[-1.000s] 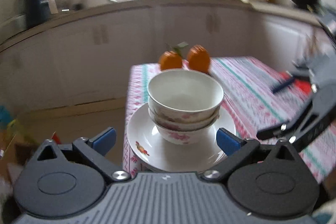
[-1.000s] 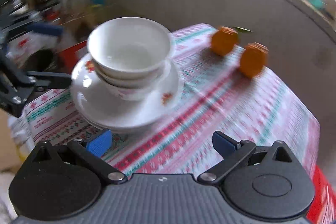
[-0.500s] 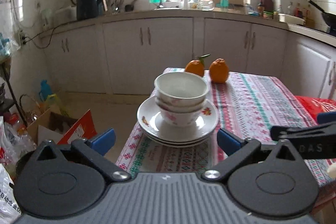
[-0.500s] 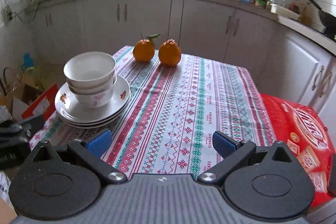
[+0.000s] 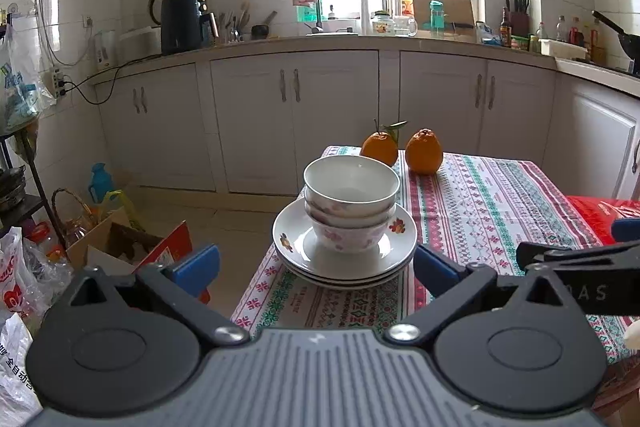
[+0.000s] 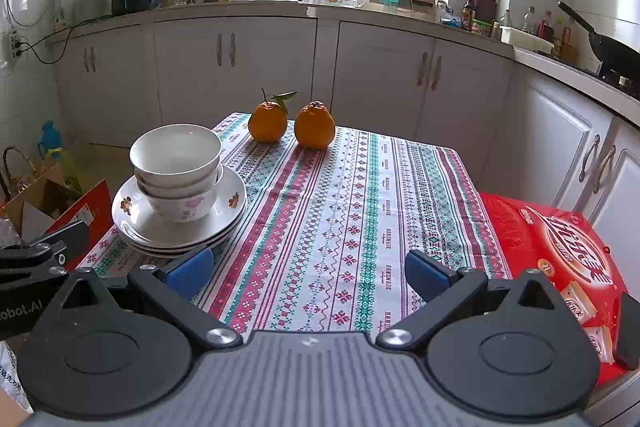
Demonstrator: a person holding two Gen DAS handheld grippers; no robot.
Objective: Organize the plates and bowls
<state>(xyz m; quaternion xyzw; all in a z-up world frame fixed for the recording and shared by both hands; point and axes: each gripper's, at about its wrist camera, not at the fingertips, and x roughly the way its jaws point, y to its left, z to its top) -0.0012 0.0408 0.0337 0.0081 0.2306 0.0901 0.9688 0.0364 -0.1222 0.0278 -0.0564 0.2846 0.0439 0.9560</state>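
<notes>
White bowls [image 5: 351, 203] [image 6: 176, 171] with pink flowers sit nested on a stack of white plates [image 5: 344, 259] [image 6: 132, 223] near the left front corner of the patterned tablecloth [image 6: 344, 211]. My left gripper [image 5: 316, 267] is open and empty, held back from the stack and level with the plates. My right gripper [image 6: 308, 273] is open too, over the cloth to the right of the stack, touching nothing. Each gripper shows at the edge of the other's view.
Two oranges [image 6: 292, 125] stand at the table's far edge. A red box [image 6: 560, 267] lies at the table's right side. Cardboard boxes and bags [image 5: 120, 239] crowd the floor on the left. White cabinets [image 5: 332, 115] and a cluttered counter run behind.
Both grippers have pulled back and up from the stack, so the bowls and plates look smaller and farther away. The stack has stayed put.
</notes>
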